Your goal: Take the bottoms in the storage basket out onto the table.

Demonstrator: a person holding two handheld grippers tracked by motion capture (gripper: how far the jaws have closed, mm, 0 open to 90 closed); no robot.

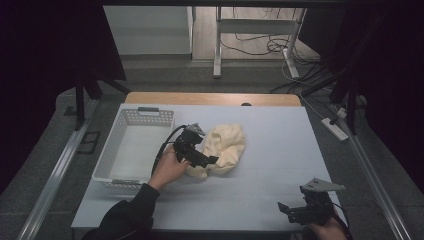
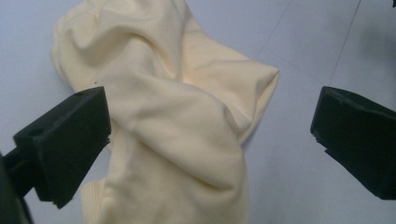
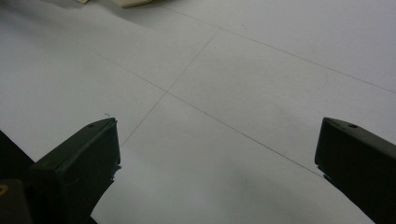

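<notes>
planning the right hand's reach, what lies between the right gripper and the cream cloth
Bare table between the right gripper and the crumpled cream cloth, as the high view shows.

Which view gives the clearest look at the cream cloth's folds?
The left gripper view: the cream cloth lies crumpled between the open jaws, folds plain. The high view shows it whole but small, right of the white basket. The right gripper view catches a scrap at its top edge.
</notes>
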